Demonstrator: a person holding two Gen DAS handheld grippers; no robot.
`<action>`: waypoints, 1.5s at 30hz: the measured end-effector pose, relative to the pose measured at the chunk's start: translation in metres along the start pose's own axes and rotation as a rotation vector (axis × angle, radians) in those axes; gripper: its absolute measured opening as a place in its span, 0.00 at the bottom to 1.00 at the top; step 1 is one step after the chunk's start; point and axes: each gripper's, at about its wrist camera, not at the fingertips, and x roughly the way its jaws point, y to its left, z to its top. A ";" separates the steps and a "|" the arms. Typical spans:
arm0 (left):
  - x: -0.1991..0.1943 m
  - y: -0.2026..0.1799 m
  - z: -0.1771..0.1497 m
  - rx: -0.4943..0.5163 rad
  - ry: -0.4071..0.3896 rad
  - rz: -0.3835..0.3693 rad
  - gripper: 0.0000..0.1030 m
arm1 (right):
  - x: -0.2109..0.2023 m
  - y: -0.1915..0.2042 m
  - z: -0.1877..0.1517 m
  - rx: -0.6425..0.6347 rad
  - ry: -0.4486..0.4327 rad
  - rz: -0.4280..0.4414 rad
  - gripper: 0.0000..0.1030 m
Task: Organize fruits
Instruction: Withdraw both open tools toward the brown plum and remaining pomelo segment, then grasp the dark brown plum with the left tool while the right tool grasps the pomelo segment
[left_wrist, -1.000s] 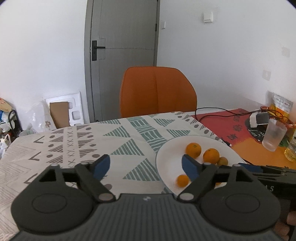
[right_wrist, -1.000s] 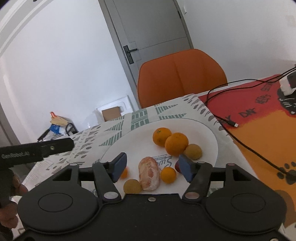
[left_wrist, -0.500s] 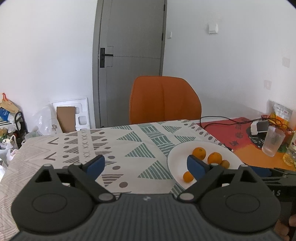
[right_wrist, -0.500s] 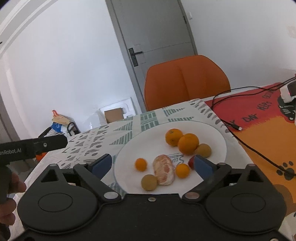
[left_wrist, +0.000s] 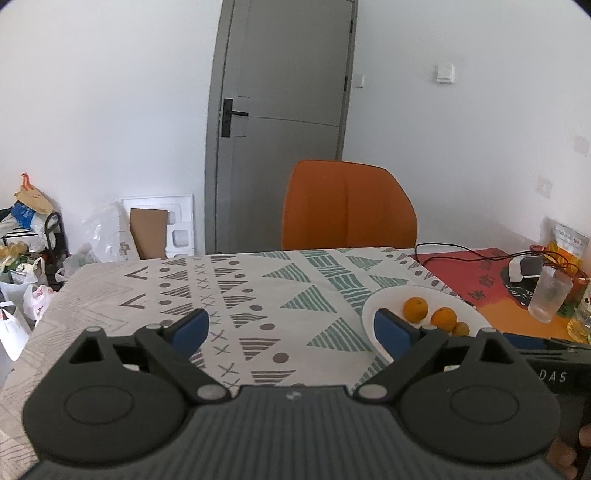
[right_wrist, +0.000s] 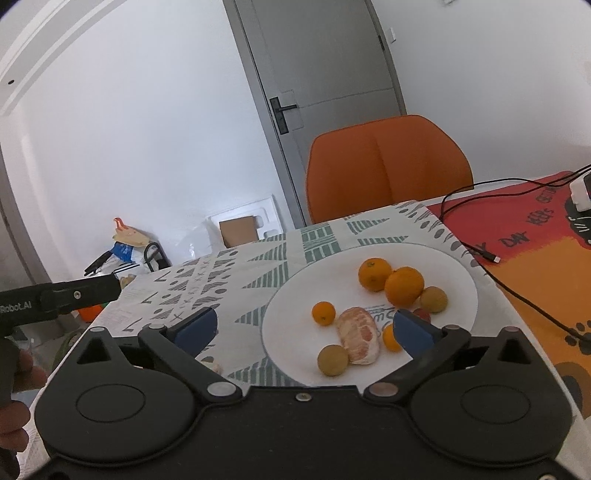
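Note:
A white plate on the patterned tablecloth holds two oranges, a small mandarin, a peeled citrus, two yellow-brown round fruits and a small orange fruit partly behind my right finger. My right gripper is open and empty, held above the plate's near side. My left gripper is open and empty over the tablecloth, left of the plate, where two oranges show.
An orange chair stands at the table's far edge. A red and orange mat with black cables lies right of the plate. A clear glass stands at the far right. Bags and boxes lie on the floor at left.
Both grippers have pulled back and risen away from the plate. The right gripper's jaws have opened wider. The peeled citrus stays on the plate.

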 end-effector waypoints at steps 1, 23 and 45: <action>-0.001 0.002 0.000 -0.002 0.000 0.003 0.93 | 0.000 0.002 0.000 -0.005 0.002 0.001 1.00; -0.007 0.045 -0.019 -0.081 0.012 -0.008 0.88 | 0.016 0.037 -0.010 -0.070 0.058 0.051 1.00; 0.034 0.076 -0.060 -0.175 0.133 -0.016 0.48 | 0.058 0.074 -0.027 -0.172 0.176 0.179 0.65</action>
